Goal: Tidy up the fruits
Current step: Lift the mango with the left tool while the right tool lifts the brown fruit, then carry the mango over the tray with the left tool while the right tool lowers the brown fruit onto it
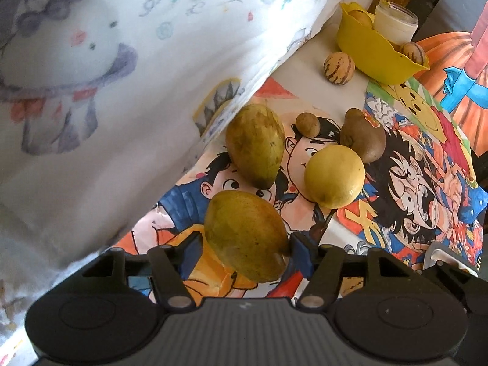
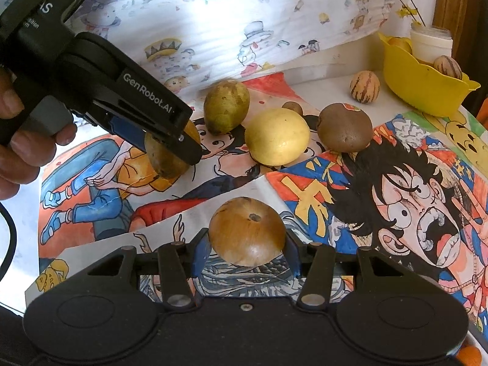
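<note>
**Holding two fruits at once, with a slip the main worry**

The left gripper point(image 1: 244, 245) pinches an oval green-yellow mango point(image 1: 245, 236) between its blue pads; the right gripper point(image 2: 247, 251) clamps a round brown-orange fruit point(image 2: 247, 231). Both skins look smooth and curved, so either could squirt out. The yellow plastic bowl point(image 2: 421, 91) sits well ahead, to the right.

Black left gripper point(image 2: 183, 145) printed "GenRobot.AI", blue fingers point(image 2: 202, 251), silver screws, bare-skinned hand point(image 2: 21, 152)

Bowl point(image 1: 375, 58) contents — mostly hidden.
</note>
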Demonstrator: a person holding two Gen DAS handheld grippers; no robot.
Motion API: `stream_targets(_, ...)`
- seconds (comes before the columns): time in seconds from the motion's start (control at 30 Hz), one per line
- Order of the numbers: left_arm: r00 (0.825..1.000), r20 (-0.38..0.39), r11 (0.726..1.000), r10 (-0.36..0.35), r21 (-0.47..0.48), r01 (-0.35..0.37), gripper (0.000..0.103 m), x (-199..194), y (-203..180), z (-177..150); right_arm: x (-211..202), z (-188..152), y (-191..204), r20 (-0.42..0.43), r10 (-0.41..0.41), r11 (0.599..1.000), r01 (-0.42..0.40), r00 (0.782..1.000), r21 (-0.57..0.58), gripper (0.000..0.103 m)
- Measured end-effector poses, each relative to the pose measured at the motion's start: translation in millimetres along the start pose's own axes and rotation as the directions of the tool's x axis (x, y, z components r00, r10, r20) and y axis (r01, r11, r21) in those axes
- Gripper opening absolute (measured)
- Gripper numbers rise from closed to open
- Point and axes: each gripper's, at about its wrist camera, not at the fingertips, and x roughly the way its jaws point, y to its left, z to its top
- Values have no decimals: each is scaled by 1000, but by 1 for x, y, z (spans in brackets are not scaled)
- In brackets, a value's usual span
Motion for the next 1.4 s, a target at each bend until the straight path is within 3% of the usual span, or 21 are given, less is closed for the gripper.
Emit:
stream_targets(0.37, 1000, 5, 999, -12, -39, 12, 69, 4, 4, 5, 4, -1, -2, -2, -3, 1000, 3, 1000, 17, 52)
stream_targets(0.7, 1000, 8, 1000, 1, 9, -1, 68, 2, -6, -1, -3, -4, -1, 22, -12, 998, 11, 1000, 63, 50)
stream_targets(1.1, 999, 5, 998, -33, 59, 33, 68, -9, -32, -22, -37, -30, -8, 76, -27, 984, 14, 997, 176, 50)
stream_targets(1.4, 997, 4, 990, -73, 123, 72, 67, -23, -75, -40, -84, -61, -25, 104, -93, 967, 65, 990, 248, 50)
